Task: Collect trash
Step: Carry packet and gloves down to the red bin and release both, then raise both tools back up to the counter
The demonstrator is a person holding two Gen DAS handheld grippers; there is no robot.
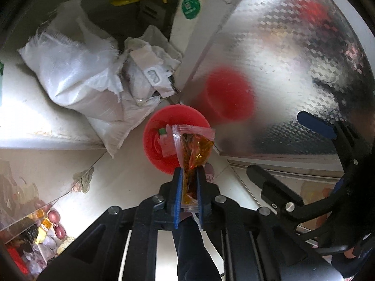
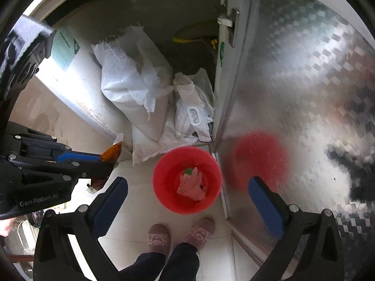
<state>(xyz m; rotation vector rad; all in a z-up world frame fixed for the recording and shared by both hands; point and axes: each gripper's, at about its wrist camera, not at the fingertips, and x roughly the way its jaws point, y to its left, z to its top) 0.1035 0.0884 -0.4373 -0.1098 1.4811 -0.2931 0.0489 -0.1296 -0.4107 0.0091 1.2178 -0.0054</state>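
Observation:
My left gripper [image 1: 189,169] is shut on a clear plastic sauce packet [image 1: 193,145] with orange-brown filling and holds it above the floor, near a red bin [image 1: 153,140]. In the right wrist view the red bin [image 2: 164,182] stands on the tiled floor with pink trash [image 2: 192,185] and a green scrap inside. The left gripper [image 2: 110,157] with the packet [image 2: 112,153] is to the left of the bin there. My right gripper [image 2: 187,187] is open and empty, its fingers on either side of the bin in view.
An open cabinet holds white woven sacks [image 2: 131,89] and plastic bags [image 2: 192,114]. Its shiny patterned metal door [image 2: 293,98] stands open on the right and reflects the bin. The person's feet in pink slippers [image 2: 159,236] stand just before the bin.

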